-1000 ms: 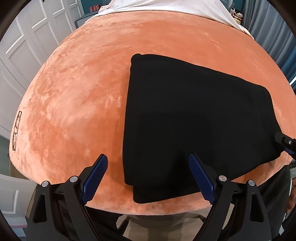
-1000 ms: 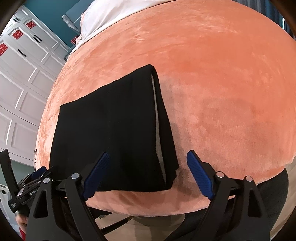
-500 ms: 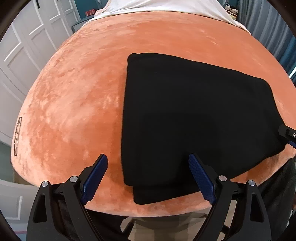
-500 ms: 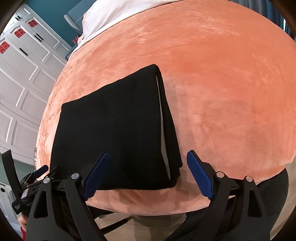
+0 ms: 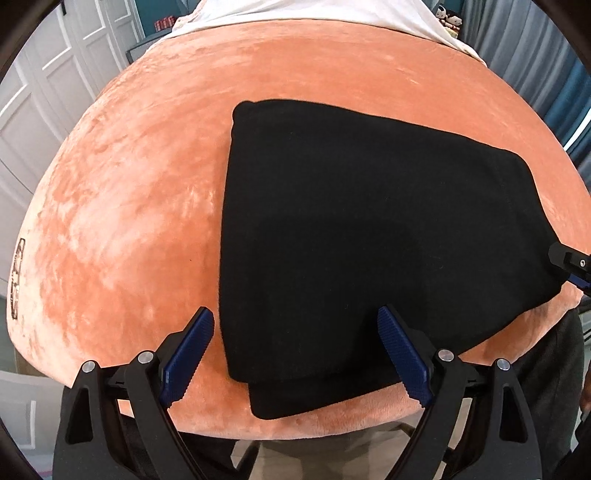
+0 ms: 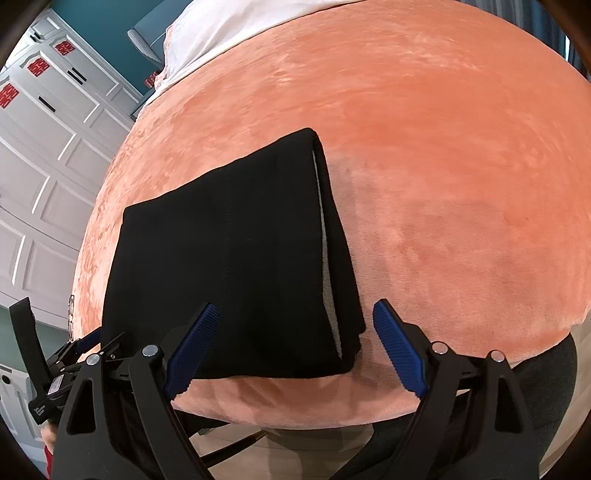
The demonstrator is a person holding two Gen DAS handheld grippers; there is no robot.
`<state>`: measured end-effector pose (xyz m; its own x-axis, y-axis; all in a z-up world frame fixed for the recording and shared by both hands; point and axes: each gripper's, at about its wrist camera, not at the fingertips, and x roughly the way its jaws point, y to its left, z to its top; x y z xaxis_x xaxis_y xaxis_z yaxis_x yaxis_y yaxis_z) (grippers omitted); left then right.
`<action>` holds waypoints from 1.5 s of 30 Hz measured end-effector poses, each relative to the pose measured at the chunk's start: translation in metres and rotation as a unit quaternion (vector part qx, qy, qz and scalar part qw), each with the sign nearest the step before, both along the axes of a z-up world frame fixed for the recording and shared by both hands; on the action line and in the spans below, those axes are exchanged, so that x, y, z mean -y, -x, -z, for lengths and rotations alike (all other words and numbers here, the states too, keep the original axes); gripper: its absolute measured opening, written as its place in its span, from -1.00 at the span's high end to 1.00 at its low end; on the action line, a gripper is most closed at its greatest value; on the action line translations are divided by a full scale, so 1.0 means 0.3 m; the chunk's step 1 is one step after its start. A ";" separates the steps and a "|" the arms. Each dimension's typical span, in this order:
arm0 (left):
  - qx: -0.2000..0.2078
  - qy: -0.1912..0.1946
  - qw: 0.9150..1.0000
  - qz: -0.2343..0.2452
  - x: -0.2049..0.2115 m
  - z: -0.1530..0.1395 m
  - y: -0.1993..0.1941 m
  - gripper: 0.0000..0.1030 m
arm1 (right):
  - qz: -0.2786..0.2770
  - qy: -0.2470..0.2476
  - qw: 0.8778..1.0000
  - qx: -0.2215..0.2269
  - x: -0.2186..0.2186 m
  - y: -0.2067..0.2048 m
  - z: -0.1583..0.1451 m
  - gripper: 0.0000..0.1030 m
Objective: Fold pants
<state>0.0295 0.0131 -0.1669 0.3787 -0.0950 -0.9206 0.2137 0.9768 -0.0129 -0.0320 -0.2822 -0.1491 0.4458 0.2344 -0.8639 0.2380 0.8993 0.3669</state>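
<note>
Black pants (image 5: 369,236), folded into a compact stack, lie on an orange plush bed cover (image 5: 140,206). My left gripper (image 5: 295,354) is open and empty, hovering over the stack's near left corner. In the right wrist view the folded pants (image 6: 229,258) show a pale inner lining along their right edge. My right gripper (image 6: 291,347) is open and empty, hovering over the near right corner. The right gripper's tip (image 5: 570,262) shows at the right edge of the left wrist view, and the left gripper (image 6: 66,365) shows at the lower left of the right wrist view.
The near edge of the bed (image 6: 295,402) runs just under both grippers. A white sheet (image 6: 229,26) covers the far end. White panelled wardrobe doors (image 6: 44,155) stand on the left, blue-grey curtains (image 5: 532,55) on the right. The person's dark trousers (image 6: 546,406) are below the edge.
Both grippers have drifted slightly, the left view shifting a little left and closer to the pants. The pants lie unmoved and both grippers stay open.
</note>
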 end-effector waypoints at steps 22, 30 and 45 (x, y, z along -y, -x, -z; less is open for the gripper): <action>-0.084 0.222 0.969 0.072 -0.183 0.054 -0.095 -0.70 | -0.045 -0.028 0.999 0.009 -0.036 -0.020 0.030 -0.78; -0.119 0.232 0.961 0.091 -0.079 0.132 -0.164 -0.78 | -0.021 -0.130 0.991 -0.015 0.029 -0.030 0.142 -0.91; -0.112 0.171 0.978 0.037 0.024 0.111 -0.190 -0.90 | -0.009 -0.196 0.980 0.018 -0.013 -0.061 0.171 -0.60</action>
